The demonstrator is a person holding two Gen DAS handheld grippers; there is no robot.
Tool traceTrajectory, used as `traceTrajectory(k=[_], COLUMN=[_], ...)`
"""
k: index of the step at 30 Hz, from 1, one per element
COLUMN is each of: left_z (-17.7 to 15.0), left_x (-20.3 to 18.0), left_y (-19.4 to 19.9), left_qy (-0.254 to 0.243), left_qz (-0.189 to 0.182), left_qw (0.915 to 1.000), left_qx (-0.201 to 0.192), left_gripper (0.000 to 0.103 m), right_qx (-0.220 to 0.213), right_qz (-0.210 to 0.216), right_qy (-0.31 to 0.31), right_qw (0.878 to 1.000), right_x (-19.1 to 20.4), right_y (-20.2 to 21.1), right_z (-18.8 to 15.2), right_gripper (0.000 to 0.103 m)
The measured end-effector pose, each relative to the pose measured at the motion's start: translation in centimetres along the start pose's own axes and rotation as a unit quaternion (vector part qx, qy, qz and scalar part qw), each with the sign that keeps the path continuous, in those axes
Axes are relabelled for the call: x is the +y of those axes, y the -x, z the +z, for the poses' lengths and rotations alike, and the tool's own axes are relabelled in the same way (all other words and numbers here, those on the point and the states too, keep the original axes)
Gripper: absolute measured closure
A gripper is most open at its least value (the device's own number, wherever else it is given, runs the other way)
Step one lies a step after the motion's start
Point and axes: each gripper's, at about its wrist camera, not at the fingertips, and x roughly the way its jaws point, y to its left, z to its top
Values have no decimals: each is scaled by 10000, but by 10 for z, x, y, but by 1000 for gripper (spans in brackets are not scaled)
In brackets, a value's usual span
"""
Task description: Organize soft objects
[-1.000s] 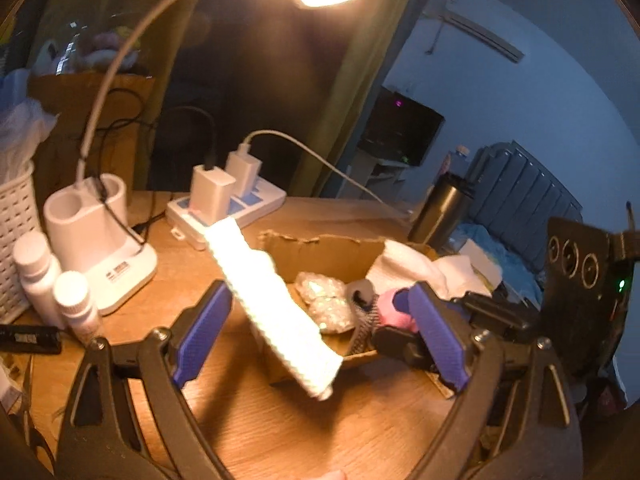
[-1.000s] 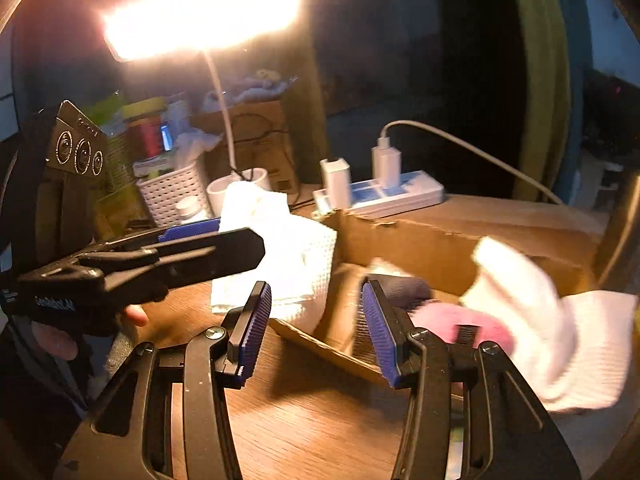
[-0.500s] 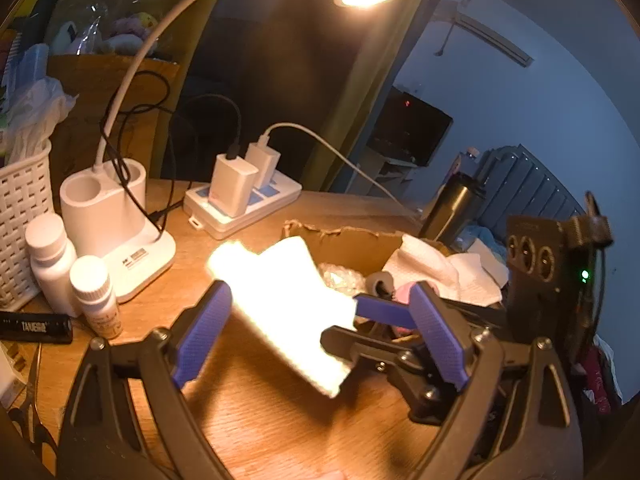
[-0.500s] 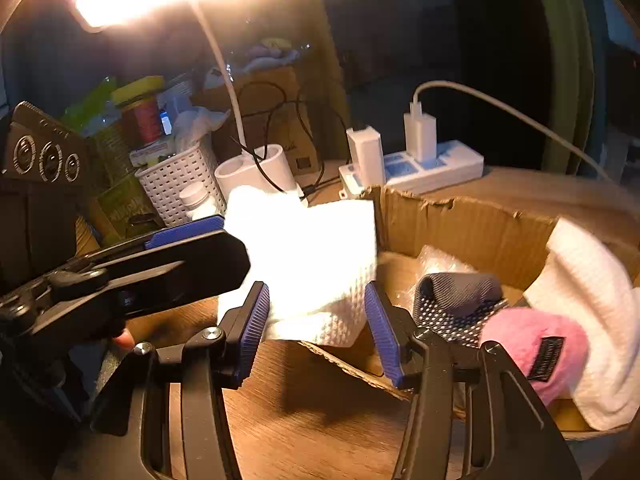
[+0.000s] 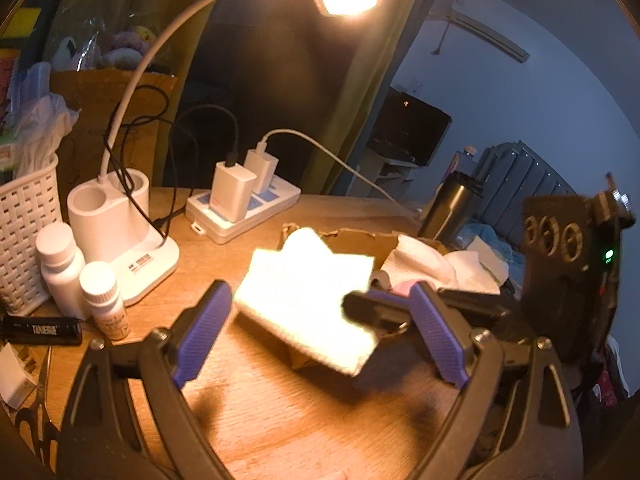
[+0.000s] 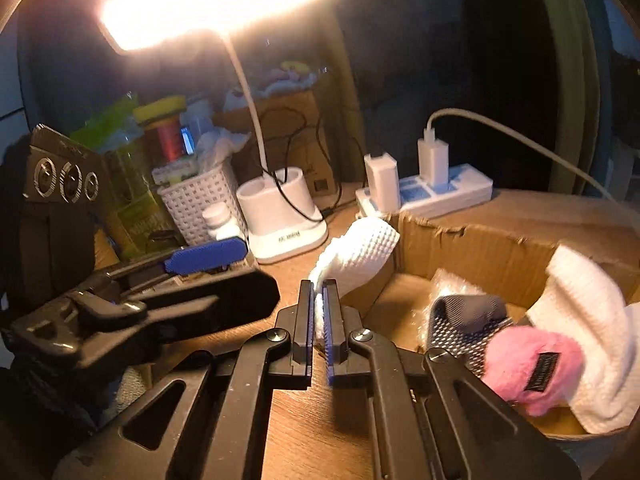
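Right wrist view, nearest first: the right hand-held gripper point(image 6: 320, 312) is clamped tight on the near edge of a white waffle cloth point(image 6: 356, 256), which drapes over the front corner of the cardboard box point(image 6: 480, 240). Just left of it the left hand-held gripper point(image 6: 200, 280) hangs over the worktop point(image 6: 320, 440) with its jaws spread wide and nothing between them, at least as far as the left wrist view shows, where the same cloth point(image 5: 308, 292) sits ahead of its blue pads point(image 5: 204, 332) without touching them.

Further in, the box already has a pink fluffy thing point(image 6: 532, 368), a grey dotted piece point(image 6: 468, 324), a crinkly clear packet point(image 6: 452, 280) and a white towel point(image 6: 588, 320) flopped over the far side. So I'd guess most of the soft stuff is in, and what's left is getting this last cloth inside and maybe tucking the towel down.

Behind all that: desk lamp base point(image 6: 284, 208), power strip point(image 6: 436, 192), white basket point(image 6: 196, 200)
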Motion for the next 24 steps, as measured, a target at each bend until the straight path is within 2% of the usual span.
traceTrajectory(k=[4,13,18,24], left_z=[2,7,6,4], left_x=[-10,-40,-51,-61], left_y=[5,1,-5,-11], left_qy=[-116,-376,-466,-574], left_qz=[62,167,176,266], left_qw=[9999,9991,9987,9980], left_qx=[-77,-117,-82,-37], left_gripper=[12,12,12,12], right_qx=[-244,-637,-570,-146], right_qz=[-311,-1118,-1366,-1617], right_qy=[112,-33,-183,-310], right_qw=[9992,9917,9888,9862], right_x=[-2,-43,-64,-84], right_y=[24,89,99,84], right_z=[6,5,-6,-27], right_gripper=[98,98,98,98])
